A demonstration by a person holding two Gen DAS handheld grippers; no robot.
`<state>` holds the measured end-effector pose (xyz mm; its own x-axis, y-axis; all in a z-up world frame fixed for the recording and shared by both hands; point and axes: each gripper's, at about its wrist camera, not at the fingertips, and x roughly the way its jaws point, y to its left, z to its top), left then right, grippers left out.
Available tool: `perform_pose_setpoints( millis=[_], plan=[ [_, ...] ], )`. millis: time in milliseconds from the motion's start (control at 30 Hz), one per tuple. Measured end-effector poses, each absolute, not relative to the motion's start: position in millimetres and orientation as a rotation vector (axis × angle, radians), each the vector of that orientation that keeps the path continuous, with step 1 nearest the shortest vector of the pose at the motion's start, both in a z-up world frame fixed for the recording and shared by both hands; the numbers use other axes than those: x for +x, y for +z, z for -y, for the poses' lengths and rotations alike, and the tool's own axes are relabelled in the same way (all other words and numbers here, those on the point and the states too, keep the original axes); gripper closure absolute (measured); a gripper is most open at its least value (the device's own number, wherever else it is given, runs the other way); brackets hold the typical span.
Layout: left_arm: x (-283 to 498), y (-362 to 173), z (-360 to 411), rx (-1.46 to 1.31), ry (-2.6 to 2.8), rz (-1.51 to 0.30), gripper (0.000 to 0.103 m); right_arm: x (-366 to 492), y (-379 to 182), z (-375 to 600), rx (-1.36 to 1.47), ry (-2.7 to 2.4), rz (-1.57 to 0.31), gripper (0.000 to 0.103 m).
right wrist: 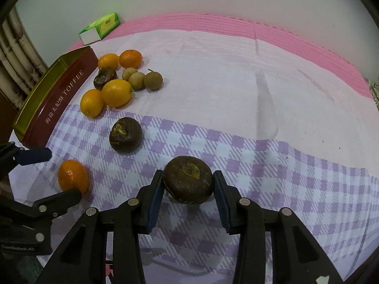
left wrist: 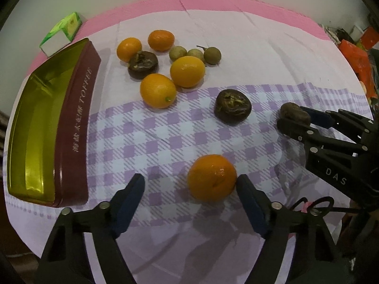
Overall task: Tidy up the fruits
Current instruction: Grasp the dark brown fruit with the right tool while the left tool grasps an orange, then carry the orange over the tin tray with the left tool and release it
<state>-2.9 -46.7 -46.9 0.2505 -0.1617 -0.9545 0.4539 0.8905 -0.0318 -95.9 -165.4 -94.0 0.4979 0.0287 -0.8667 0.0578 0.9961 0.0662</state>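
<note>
My left gripper (left wrist: 189, 184) is open around an orange (left wrist: 211, 177) on the checked cloth; its right finger touches the fruit, the left finger stands apart. My right gripper (right wrist: 188, 184) is shut on a dark brown fruit (right wrist: 187, 179), both pads against its sides; it also shows in the left wrist view (left wrist: 295, 113). A second brown fruit (left wrist: 232, 108) lies between them. Further back lie several oranges (left wrist: 187, 71), a third brown fruit (left wrist: 142, 64) and three small tan longans (left wrist: 195, 54). An open tin marked TOFFEE (left wrist: 78, 127) stands at the left.
A green and white carton (left wrist: 62, 32) lies beyond the tin on the pink mat (left wrist: 225, 1). Cluttered red and orange items (left wrist: 355, 54) sit off the table's right edge. A wall rises behind the table.
</note>
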Motion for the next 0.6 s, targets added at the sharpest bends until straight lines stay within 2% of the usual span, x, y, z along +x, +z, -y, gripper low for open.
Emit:
perform_pose_setpoints(
  millis=[233, 300, 600],
  plan=[
    [4, -49, 52, 0.251, -0.456, -1.262, 0.049, -95, -93, 166, 0.097, -0.018, -1.05, 0.065],
    [6, -50, 52, 0.24, -0.464, -1.265, 0.06, -95, -94, 166, 0.098, -0.019, -1.05, 0.065],
    [12, -46, 44, 0.209, -0.46, -1.257, 0.06, -95, -95, 166, 0.089, -0.021, -1.052, 0.065]
  ],
)
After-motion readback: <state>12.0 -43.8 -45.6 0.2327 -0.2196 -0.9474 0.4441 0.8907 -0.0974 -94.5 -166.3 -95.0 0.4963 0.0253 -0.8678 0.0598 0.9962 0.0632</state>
